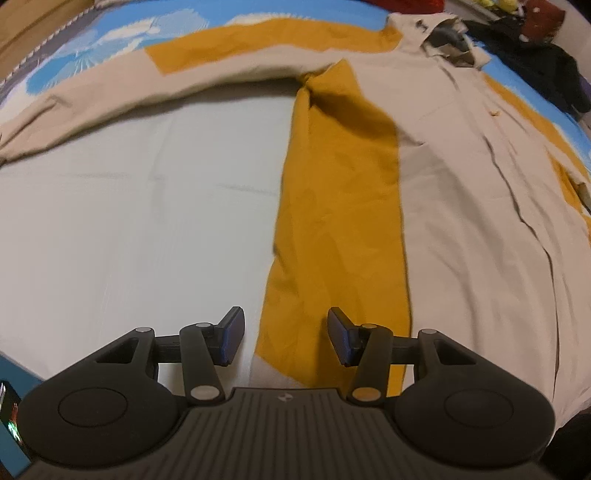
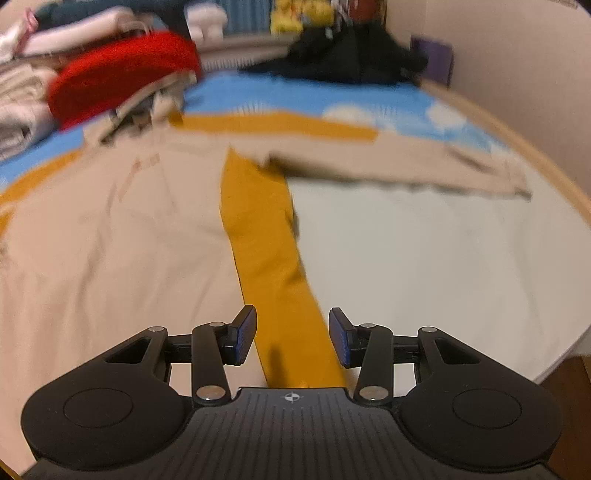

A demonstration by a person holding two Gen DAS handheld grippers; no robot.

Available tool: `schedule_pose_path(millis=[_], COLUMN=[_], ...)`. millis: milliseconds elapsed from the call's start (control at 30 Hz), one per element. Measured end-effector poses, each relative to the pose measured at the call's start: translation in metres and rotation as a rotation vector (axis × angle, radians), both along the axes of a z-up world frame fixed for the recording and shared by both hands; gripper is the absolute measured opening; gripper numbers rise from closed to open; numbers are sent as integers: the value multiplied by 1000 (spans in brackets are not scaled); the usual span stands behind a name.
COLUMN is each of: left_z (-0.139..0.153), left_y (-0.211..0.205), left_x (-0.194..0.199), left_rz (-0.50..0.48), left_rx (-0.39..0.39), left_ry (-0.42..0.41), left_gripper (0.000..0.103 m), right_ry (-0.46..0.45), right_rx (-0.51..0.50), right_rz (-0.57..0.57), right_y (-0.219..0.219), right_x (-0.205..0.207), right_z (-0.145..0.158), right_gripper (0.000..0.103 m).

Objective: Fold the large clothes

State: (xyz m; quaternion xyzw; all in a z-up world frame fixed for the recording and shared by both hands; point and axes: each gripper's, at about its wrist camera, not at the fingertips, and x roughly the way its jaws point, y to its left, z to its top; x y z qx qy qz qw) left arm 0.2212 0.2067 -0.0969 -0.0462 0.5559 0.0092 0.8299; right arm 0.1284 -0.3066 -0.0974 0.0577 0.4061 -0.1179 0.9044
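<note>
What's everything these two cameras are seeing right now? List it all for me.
shirt: one, beige with mustard panels, spread flat on the bed, sleeves out.
bed sheet: one, pale, with a blue cloud-print part at the far end.
red garment: one, on a pile of light clothes at the far left of the right view.
dark clothes: one heap, black, far end of the bed.
yellow items: blurred, beyond the bed.
left gripper: black, open, over the shirt's side edge.
right gripper: black, open, above a mustard panel.

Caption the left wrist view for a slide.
Left gripper open above the mustard side panel of a beige shirt spread on the bed.
</note>
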Motion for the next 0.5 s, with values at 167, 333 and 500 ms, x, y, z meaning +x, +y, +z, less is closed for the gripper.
schedule_pose_path(millis=[167,333,500], left_z=[-10,-8,-11], left_y=[-10,-13,-15], left_x=[1,-4,-5], left_rz=[-17,6,28], left_rx=[-14,16,90], left_ry=[38,11,62], left_gripper=[15,1,2], right_ry=[151,140,135], right_rx=[47,108,98], right_rz=[-47,-104,-116], right_y=[-8,-19,-20], right_x=[5,-3,-10], right_z=[-33,-30,-24], right_gripper=[23,0,0])
